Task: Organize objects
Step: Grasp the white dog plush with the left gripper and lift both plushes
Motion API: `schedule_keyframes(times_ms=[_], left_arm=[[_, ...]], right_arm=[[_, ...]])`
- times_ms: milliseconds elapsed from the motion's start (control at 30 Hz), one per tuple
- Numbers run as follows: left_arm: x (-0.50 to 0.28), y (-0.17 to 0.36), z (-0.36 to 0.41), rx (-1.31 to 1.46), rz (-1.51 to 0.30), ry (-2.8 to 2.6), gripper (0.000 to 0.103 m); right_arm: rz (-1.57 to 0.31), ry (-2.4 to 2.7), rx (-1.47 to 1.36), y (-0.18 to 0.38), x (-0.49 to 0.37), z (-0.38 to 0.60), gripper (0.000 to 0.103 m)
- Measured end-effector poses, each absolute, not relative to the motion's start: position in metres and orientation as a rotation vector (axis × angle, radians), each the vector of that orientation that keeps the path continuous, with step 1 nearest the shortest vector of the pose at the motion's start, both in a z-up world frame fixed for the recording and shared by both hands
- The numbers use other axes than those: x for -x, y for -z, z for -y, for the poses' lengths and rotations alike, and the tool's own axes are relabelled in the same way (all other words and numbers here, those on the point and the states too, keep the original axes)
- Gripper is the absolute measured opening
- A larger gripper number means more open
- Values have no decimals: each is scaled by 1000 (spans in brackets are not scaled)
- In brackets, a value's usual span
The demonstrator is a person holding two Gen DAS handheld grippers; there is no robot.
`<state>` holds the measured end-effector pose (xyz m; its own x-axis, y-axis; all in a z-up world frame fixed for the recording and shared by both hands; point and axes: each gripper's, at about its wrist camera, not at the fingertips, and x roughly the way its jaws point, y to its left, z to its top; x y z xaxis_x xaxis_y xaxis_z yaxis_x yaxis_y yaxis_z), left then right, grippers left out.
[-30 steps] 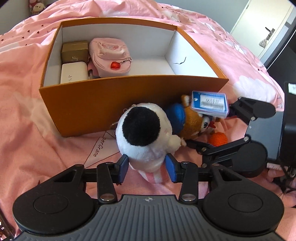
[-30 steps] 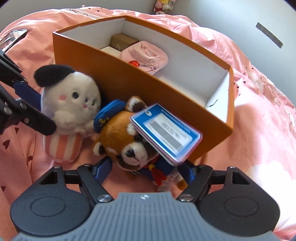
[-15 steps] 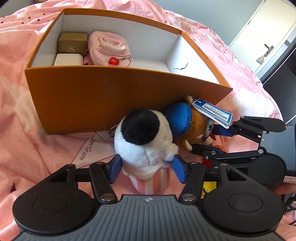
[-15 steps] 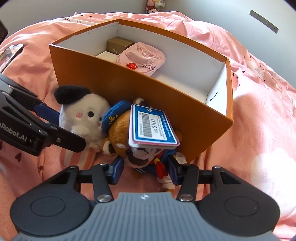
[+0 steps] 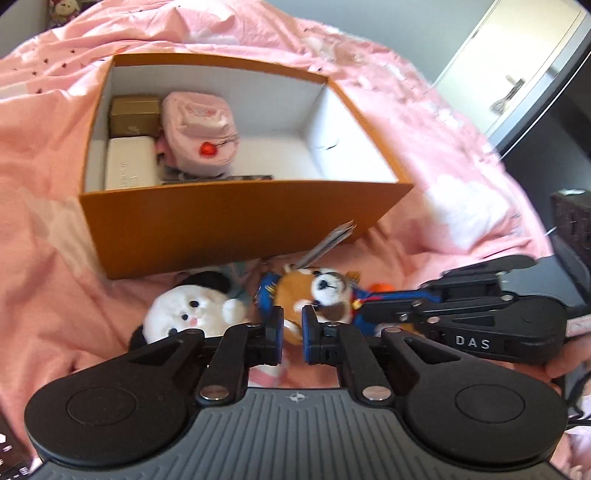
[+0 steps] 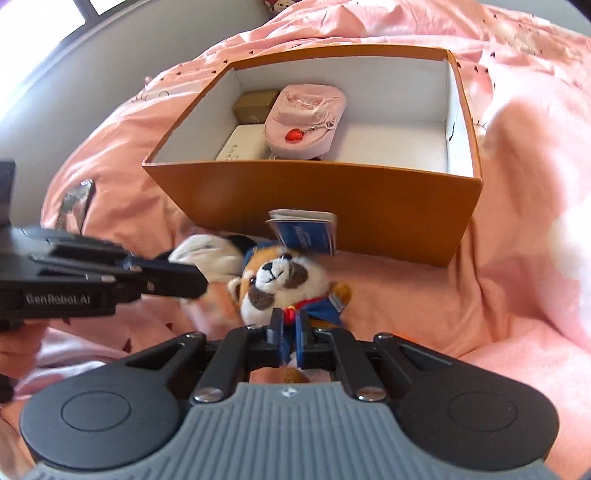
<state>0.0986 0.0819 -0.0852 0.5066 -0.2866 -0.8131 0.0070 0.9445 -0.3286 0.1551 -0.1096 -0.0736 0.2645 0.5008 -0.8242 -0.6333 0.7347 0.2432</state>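
A rumpled pink quilt with small dark hearts (image 5: 424, 122) covers the bed ahead of the claws. Beyond it rises a plain grey wall (image 5: 388, 33), with a white door (image 5: 524, 66) far right. Daylight enters a window (image 6: 110, 5) upper left.

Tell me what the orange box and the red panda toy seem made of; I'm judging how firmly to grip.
Orange box: looks like rigid cardboard, matte orange outside, white inside, with thin straight walls and crisp edges.
Red panda toy: plush fabric, fuzzy pile, probably soft stuffing; it carries a glossy card tag.
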Motion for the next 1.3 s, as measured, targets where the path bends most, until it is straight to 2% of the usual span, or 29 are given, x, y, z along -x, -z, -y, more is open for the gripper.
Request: schedule_keyframes(times_ms=[267, 300, 367, 433, 500, 733, 867, 1033, 1133, 1300], left_arm=[[-89, 96, -96, 371, -1114, 62, 43], [-89, 99, -98, 391, -1125, 51, 46], [-89, 105, -103, 442, -1153, 29, 48], [-90, 111, -105, 452, -1179, -7, 53], [-90, 115, -106, 444, -1187, -28, 53], [-90, 117, -109, 473, -1185, -33, 57], [-92, 119, -113, 511, -1180, -37, 61], [-93, 124, -119, 611, -1170, -60, 71], [-94, 132, -126, 694, -1171, -96, 72], [-97, 146, -130, 745, -1176, -146, 73]], right_arm=[[-957, -764, 338, 71, -138, 95, 12], [-945, -774, 364, 72, -143, 90, 18], [-923, -804, 413, 70, -140, 85, 29], [-914, -842, 461, 69, -136, 81, 33], [-904, -873, 519, 70, -131, 77, 42], [-853, -898, 763, 95, -122, 56, 61], [-851, -862, 828, 112, -129, 47, 61], [-868, -815, 806, 119, -142, 45, 57], [-871, -799, 754, 111, -146, 49, 53], [-846, -759, 673, 98, -154, 60, 53]])
